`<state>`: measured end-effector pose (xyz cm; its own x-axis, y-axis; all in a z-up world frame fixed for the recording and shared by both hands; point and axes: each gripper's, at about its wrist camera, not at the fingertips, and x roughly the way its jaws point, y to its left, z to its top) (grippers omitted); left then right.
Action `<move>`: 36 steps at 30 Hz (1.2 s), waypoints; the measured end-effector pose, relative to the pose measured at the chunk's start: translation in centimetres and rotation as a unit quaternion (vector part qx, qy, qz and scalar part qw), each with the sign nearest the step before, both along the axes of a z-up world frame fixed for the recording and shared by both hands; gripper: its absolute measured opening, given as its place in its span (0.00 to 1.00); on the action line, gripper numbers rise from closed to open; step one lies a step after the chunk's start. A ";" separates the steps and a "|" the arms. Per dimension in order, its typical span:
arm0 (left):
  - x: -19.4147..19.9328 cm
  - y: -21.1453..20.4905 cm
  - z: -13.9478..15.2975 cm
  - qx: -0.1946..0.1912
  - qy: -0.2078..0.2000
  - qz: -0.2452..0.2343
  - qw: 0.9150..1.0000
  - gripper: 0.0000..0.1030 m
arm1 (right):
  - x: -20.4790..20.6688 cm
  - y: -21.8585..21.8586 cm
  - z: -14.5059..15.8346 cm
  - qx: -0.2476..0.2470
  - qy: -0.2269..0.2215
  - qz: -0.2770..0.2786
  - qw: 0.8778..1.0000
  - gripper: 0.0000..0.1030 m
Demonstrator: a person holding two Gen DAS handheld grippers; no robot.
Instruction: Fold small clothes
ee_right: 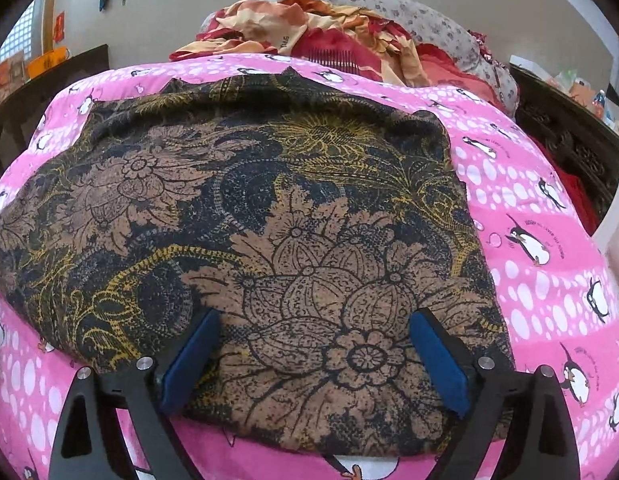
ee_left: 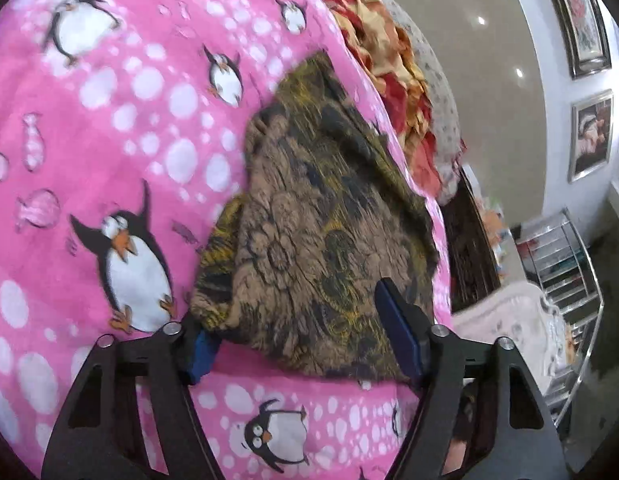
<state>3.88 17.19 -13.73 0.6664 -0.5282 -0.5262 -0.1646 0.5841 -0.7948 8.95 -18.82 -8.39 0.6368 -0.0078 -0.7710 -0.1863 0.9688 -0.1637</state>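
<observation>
A brown, black and yellow floral garment [ee_right: 245, 240] lies spread flat on the pink penguin-print blanket [ee_right: 541, 216], with a red and cream heap of cloth [ee_right: 309, 36] beyond its far edge. The right gripper [ee_right: 315, 360] hovers over the garment's near edge, jaws wide apart and holding nothing. The left gripper [ee_left: 297, 344] is also spread wide at the garment's near edge, gripping nothing.

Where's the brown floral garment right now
The brown floral garment lies on the pink penguin blanket, filling the right wrist view between both open claws, with the red and cream pile of clothes behind it.

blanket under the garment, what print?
Pink blanket with white dots, penguins and a few fish; clearest in the left wrist view.
</observation>
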 end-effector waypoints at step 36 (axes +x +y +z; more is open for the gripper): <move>-0.1 -14.4 10.2 0.393 -0.238 -0.085 0.884 0.10 | 19.0 26.5 9.0 0.055 0.275 0.284 0.917 0.82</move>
<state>3.74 2.77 -3.56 0.8570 -0.2376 -0.4572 0.2220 0.9710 -0.0885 27.93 7.63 0.60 0.0291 0.3014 -0.9530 -0.6912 0.6948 0.1987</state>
